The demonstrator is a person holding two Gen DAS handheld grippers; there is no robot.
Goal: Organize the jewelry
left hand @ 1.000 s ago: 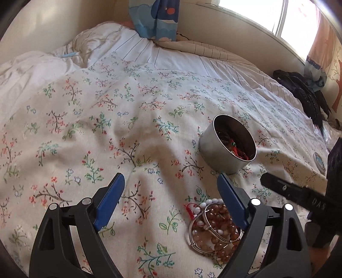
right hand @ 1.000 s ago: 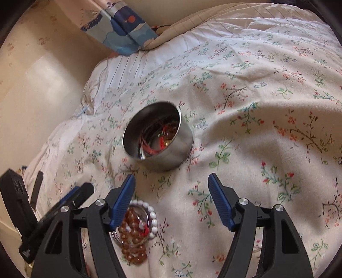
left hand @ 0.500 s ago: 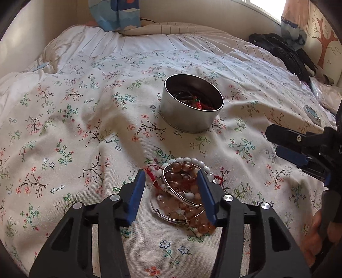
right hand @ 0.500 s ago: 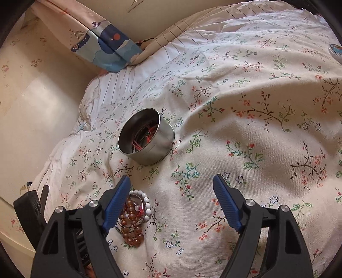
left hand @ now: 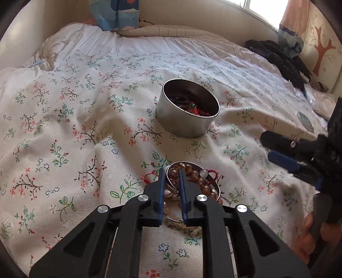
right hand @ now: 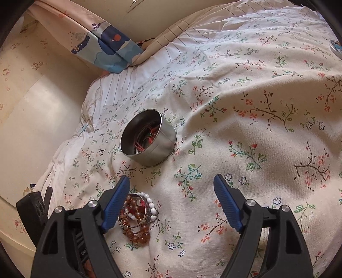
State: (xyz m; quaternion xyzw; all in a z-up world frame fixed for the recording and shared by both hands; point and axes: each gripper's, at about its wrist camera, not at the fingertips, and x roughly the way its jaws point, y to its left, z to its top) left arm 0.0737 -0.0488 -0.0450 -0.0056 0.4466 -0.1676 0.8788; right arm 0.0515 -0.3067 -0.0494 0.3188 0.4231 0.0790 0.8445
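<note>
A bedroom in a home. Shown by a wide bed under a rumpled floral bedspread (left hand: 89, 111), with a striped sheet (left hand: 175, 42) beyond it and a blue-patterned pillow (left hand: 116, 14) against the cream wall. Lit by a window (left hand: 263, 5) hung with a peach curtain (left hand: 299, 19); dark clothing (left hand: 282, 62) heaped near a tree-print wall decoration (left hand: 323, 51).

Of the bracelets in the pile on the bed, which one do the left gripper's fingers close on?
The thin silver bangle: the left gripper is shut on its metal rim. The amber bead bracelet and the white bead bracelet lie beside the fingers, outside them.
</note>
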